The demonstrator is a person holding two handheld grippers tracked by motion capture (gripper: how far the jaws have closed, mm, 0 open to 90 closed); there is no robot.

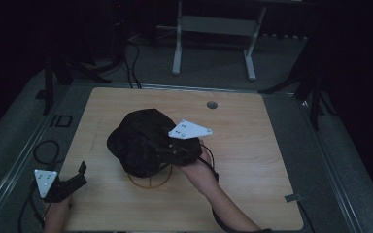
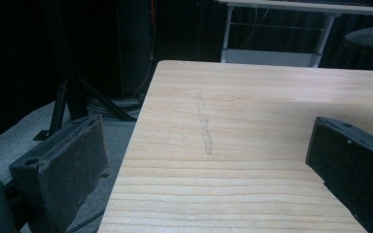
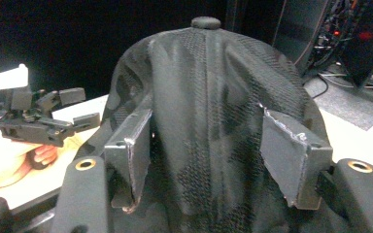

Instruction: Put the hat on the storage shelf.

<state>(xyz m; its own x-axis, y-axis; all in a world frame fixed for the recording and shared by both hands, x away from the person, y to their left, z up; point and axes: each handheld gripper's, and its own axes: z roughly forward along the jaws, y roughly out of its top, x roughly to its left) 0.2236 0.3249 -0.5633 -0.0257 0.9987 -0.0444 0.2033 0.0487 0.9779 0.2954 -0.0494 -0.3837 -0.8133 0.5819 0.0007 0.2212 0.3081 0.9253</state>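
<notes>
A single black mesh cap (image 1: 141,141) sits near the middle of the light wooden desk (image 1: 252,160), perched over a thin wire ring stand (image 1: 150,180) whose golden hoop shows on the desk beneath the cap's near edge. In the right gripper view the cap's (image 3: 209,97) crown is woven in a fine netted fabric with raised seams running up to one small button (image 3: 205,22) at the top; the crown faces upward and slightly away from the camera. Its brim cannot be made out in the dark, so its long axis cannot be told.

The right gripper (image 1: 175,151) reaches in from the desk's near edge, and its (image 3: 209,150) two jaws stand apart on either side of a fold of the cap's fabric, touching it but not pressed together.

The left gripper (image 1: 77,175) hovers at the desk's near left corner, well apart from the cap. In its own view the left gripper (image 2: 209,170) has jaws spread wide over bare wood, holding nothing.

Two grippers, one cap, one stand.
</notes>
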